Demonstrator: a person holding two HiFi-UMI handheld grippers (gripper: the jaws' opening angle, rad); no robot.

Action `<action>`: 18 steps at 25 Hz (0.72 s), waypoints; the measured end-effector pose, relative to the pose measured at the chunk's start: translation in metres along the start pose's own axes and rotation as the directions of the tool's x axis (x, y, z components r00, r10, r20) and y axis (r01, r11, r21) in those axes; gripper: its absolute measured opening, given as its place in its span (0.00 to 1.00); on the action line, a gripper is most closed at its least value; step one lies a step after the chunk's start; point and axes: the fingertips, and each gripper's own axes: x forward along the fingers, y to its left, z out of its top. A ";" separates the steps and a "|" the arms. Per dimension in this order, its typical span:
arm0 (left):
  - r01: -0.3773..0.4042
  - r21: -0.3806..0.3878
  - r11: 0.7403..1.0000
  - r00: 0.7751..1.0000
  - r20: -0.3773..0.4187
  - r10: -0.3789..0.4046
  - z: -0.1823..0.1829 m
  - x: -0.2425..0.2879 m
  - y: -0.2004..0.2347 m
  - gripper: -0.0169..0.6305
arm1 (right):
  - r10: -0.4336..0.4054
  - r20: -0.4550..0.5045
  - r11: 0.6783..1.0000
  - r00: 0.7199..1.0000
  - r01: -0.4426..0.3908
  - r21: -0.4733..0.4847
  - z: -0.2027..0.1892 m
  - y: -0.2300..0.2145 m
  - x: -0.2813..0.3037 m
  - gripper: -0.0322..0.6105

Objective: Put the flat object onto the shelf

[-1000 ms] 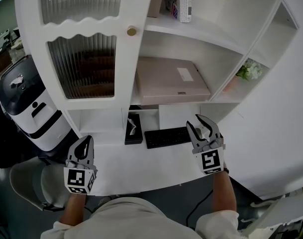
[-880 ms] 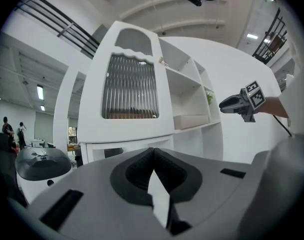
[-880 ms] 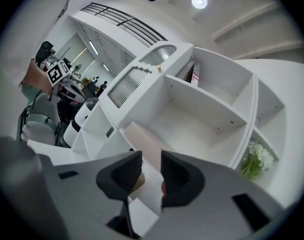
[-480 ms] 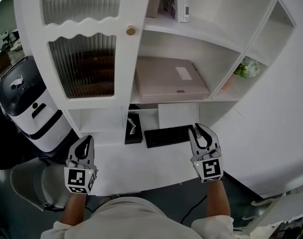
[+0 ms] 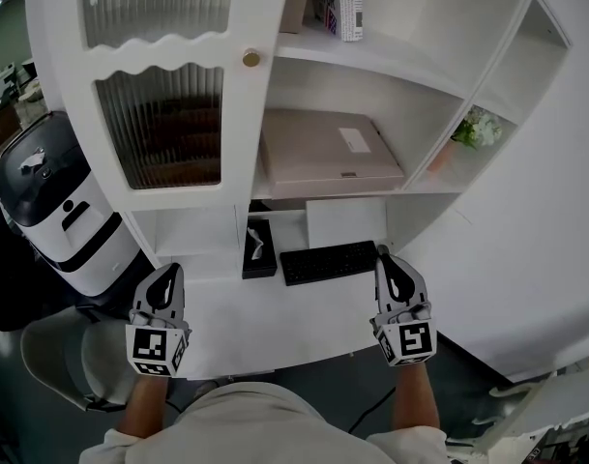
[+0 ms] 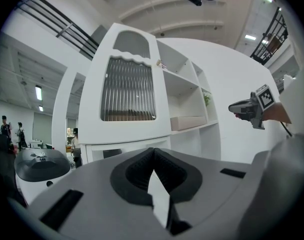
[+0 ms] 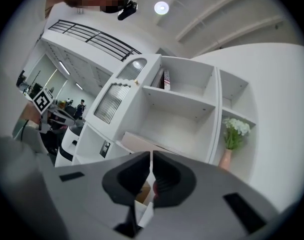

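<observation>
A flat beige box [image 5: 328, 153] lies on the middle shelf of the white cabinet [image 5: 439, 177]; it also shows in the left gripper view [image 6: 186, 122] and in the right gripper view [image 7: 137, 141]. My right gripper [image 5: 386, 257] hovers over the desk beside the keyboard, well below and in front of the box. Its jaws have just been closing, and they now meet with nothing between them [image 7: 151, 159]. My left gripper [image 5: 168, 276] hangs at the desk's left front edge, shut and empty [image 6: 152, 156].
A black keyboard [image 5: 330, 262] and a small black box [image 5: 259, 249] lie on the white desk [image 5: 275, 322]. A ribbed-glass cabinet door [image 5: 159, 114] stands at left. Books [image 5: 347, 3] occupy the upper shelf and flowers [image 5: 473, 133] the right nook. A black-and-white machine [image 5: 52, 201] stands left.
My right gripper drew back toward the desk's front edge, rolled upright, and its jaws went from open to closed. The left gripper stayed put.
</observation>
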 end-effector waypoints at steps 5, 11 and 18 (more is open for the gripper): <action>0.009 0.003 1.000 1.000 0.004 -0.009 0.002 -0.001 -0.003 0.03 | -0.050 0.004 0.997 0.999 0.050 0.061 -0.008 -0.007 -0.015 0.05; 0.021 0.006 1.000 1.000 0.007 -0.021 0.004 -0.002 -0.007 0.03 | -0.080 -0.007 0.989 0.997 0.081 0.125 -0.018 -0.007 -0.031 0.05; 0.028 0.009 1.000 1.000 0.006 -0.028 0.004 -0.005 -0.009 0.03 | -0.107 -0.007 0.979 0.994 0.106 0.172 -0.023 -0.006 -0.042 0.05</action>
